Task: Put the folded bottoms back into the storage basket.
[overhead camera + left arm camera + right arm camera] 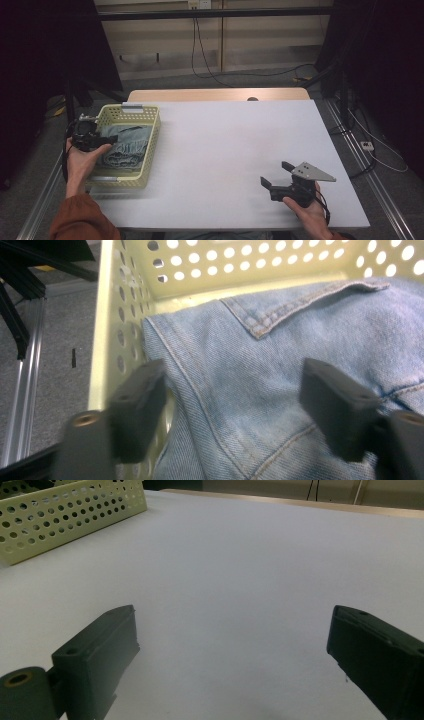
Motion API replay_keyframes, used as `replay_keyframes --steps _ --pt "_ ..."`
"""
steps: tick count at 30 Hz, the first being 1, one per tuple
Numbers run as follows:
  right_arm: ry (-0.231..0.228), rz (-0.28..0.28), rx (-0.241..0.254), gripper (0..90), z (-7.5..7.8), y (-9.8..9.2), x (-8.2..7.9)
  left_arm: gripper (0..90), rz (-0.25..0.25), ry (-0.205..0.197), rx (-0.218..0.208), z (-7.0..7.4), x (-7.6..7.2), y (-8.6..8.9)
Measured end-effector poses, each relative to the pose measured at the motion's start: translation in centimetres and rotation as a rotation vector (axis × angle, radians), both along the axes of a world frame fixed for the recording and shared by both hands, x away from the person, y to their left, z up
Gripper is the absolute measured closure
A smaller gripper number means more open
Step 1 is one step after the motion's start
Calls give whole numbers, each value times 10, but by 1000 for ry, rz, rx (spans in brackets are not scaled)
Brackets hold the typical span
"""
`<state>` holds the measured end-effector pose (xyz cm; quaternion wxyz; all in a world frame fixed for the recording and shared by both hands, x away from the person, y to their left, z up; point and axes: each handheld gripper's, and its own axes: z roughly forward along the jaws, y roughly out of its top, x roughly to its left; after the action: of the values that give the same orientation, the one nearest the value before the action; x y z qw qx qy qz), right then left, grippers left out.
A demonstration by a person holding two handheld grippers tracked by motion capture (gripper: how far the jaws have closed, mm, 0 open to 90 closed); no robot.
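Folded blue denim jeans (122, 145) lie inside a pale yellow perforated plastic basket (150, 145) at the left of the high view, on the left edge of a white table (225, 145). The basket's long side runs up and down the frame, and the jeans cover most of its floor.

The left gripper (100, 142) sits at the basket's left wall, held by the person's left hand (82, 160), with its jaws reaching in over the denim. In the left gripper view the left gripper (240, 395) has its two black jaws spread apart above the jeans (280, 355). A stitched seam and a pocket edge run between them, and nothing is pinched. The left jaw is blurred and stands next to the basket's holed wall (120, 315).

The right gripper (275, 175) is at the lower right of the high view, low over bare table, well apart from the basket, held by the right hand (307, 210). Its grey three-cornered plate is on top. In the right gripper view the right gripper (232, 645) has its jaws spread wide with bare white tabletop (235, 570) between them. A corner of the basket (65, 515) is in the upper left of that frame.
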<state>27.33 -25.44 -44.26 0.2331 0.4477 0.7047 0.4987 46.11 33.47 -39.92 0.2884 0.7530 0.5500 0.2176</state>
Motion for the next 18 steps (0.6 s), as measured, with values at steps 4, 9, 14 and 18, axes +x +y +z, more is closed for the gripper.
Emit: replay_keyframes --steps 4,9,14,18 --pt "0 4 -1 59 0 -1 1 130 -1 -41 1 3 -1 0" --pt "1 3 0 60 -1 -1 1 61 -7 -96 -36 8 -5 4" --pt "0 -1 4 59 -1 -2 2 61 16 -127 -49 11 -7 7" --pt "-1 -4 2 59 0 -1 2 59 17 -169 -104 15 -10 12"
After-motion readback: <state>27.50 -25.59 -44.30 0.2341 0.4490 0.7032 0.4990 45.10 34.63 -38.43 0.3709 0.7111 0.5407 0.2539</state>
